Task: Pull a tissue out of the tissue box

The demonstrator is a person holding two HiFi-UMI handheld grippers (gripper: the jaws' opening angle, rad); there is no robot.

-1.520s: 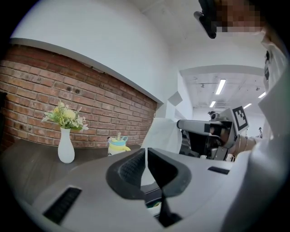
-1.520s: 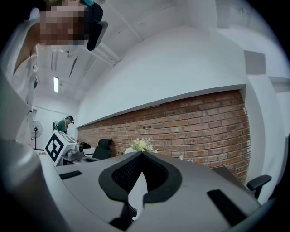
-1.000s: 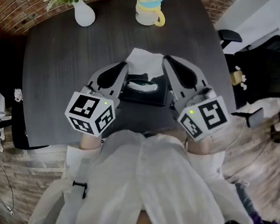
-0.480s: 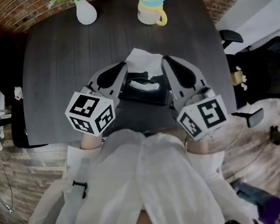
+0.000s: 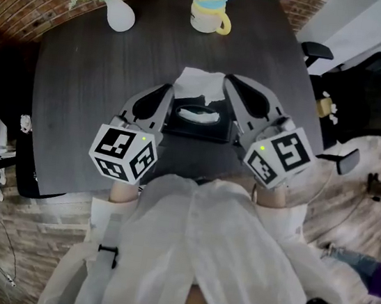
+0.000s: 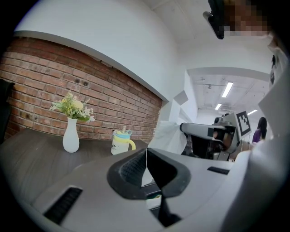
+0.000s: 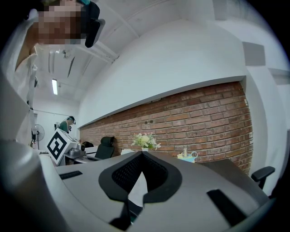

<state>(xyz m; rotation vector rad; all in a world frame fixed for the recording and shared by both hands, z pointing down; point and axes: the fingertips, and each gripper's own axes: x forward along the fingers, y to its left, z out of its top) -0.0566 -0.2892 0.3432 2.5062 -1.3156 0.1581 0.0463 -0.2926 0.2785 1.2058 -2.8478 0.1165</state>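
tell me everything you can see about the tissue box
A low, flat, dark rectangular tissue box, matte-looking, lies flat on the dark table toward its near edge. The oval slot in its top shows white tissue, and a crumpled tissue stands up at its far side. The left gripper and right gripper, both shut, flank it; whether they touch it is unclear.

Grey L gripper (image 5: pixel 166 91) & R gripper (image 5: pixel 232 84), blk pads (image 5: pixel 152 102), b/w marker cubes (image 5: pixel 123 154); loose white top (image 5: pixel 218 257).

no legible words or numbers, only black-and-white square markers on left cube (image 5: pixel 123 154), right cube (image 5: pixel 279 157)
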